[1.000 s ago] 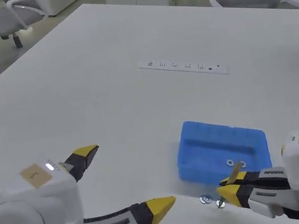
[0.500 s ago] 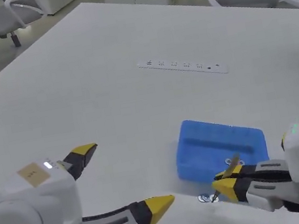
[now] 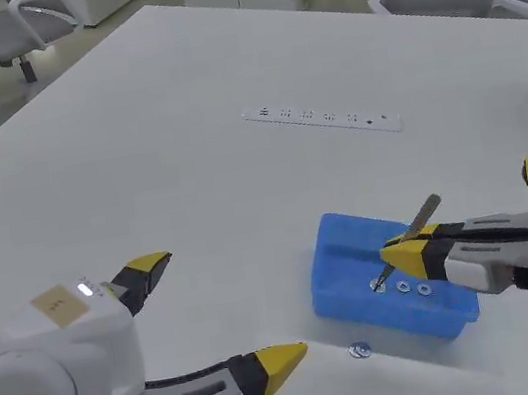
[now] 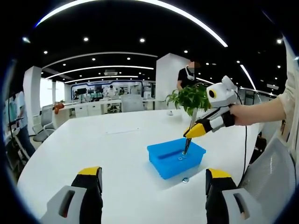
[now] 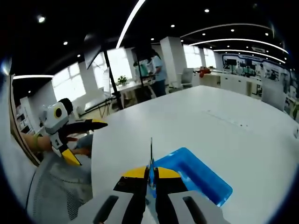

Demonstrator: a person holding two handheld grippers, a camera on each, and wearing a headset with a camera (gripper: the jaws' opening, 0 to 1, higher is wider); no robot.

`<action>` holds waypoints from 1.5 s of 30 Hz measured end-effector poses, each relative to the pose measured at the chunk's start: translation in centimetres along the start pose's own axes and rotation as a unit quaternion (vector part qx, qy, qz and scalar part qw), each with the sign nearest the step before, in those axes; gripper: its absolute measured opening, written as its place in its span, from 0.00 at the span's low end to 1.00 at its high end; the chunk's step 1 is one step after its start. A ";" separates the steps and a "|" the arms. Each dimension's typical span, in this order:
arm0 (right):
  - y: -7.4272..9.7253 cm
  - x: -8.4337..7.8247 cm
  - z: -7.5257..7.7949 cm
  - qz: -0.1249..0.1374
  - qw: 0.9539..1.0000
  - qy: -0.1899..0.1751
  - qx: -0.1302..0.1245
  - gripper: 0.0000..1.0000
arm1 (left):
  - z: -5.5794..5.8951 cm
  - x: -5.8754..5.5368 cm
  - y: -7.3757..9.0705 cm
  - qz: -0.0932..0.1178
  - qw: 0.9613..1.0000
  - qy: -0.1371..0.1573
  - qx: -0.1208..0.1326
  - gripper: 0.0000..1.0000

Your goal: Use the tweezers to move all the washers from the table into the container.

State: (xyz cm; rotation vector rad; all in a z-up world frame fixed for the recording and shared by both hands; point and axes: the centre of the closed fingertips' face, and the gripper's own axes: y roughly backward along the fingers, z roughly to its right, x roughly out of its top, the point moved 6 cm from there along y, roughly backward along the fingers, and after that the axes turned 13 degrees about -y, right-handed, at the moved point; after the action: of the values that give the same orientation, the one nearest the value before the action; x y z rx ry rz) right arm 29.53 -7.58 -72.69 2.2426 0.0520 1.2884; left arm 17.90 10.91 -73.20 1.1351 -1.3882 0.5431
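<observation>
Blue container [image 3: 362, 309] stands near the table's [image 3: 180, 120] near edge, with two washers [image 3: 413, 288] inside. The right gripper [image 3: 403, 257], clamped on the tweezers [image 3: 421, 216], holds their tips in it: probably the release step. The left gripper [image 3: 220, 312] gapes, empty. Next, the one washer [image 3: 361, 350] just beside the container's near wall needs a fine pinch.

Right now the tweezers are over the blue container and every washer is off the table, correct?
No: one washer lies on the table just in front of the blue container, as the head view shows. The tweezers, gripped by the right gripper, are over the container as you say.
</observation>
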 end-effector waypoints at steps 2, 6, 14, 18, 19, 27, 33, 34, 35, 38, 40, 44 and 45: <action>-0.4 0.2 0.8 0.001 1.000 -0.011 -0.004 0.02 | 0.0 0.0 0.0 0.000 1.000 0.000 0.001 0.93; -1.3 -0.1 2.2 -0.012 0.999 -0.028 -0.016 0.02 | -0.1 0.0 0.0 0.000 1.000 0.001 0.002 0.93; -2.3 -0.7 4.5 -0.029 0.996 -0.074 -0.042 0.02 | -0.1 -0.1 0.1 -0.001 1.000 0.001 0.004 0.93; -2.8 -0.9 5.3 -0.035 0.994 -0.084 -0.054 0.02 | -0.1 -0.1 0.0 -0.003 1.000 0.001 0.003 0.93; -2.9 -1.0 5.4 -0.038 0.994 -0.086 -0.058 0.02 | -0.1 -0.2 0.0 -0.003 1.000 0.000 0.002 0.93; -3.8 -1.8 6.2 -0.060 0.991 -0.090 -0.076 0.03 | -0.1 -0.2 0.0 -0.004 1.000 0.001 0.002 0.93; -3.9 -1.9 6.1 -0.063 0.993 -0.065 -0.079 0.03 | -0.1 -0.2 0.0 -0.006 1.000 0.000 0.001 0.93; -3.8 -1.9 6.1 -0.064 0.993 -0.062 -0.080 0.03 | -0.1 -0.2 0.0 -0.006 1.000 0.000 0.001 0.93; -3.8 -2.0 6.1 -0.065 0.993 -0.055 -0.079 0.03 | -0.1 -0.2 0.0 -0.006 1.000 -0.001 0.001 0.93; -3.6 -1.8 5.8 -0.059 0.994 -0.054 -0.074 0.04 | -0.1 -0.2 0.0 -0.007 1.000 -0.001 0.000 0.93; -3.2 -1.5 5.6 -0.046 0.995 -0.051 -0.074 0.04 | 0.0 -0.2 -0.1 -0.007 1.000 -0.001 -0.001 0.92; -2.2 -1.0 4.5 -0.022 0.996 -0.048 -0.065 0.04 | 0.0 -0.2 -0.1 -0.006 1.000 0.000 -0.001 0.93; -1.9 -0.9 4.3 -0.018 0.997 -0.047 -0.065 0.04 | 0.0 -0.2 -0.1 -0.006 1.000 0.000 -0.001 0.93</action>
State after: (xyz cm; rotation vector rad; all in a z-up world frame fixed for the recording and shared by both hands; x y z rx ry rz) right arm 32.98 -8.11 -76.01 2.1776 -0.0244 1.1335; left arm 17.94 10.96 -73.39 1.1408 -1.3811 0.5333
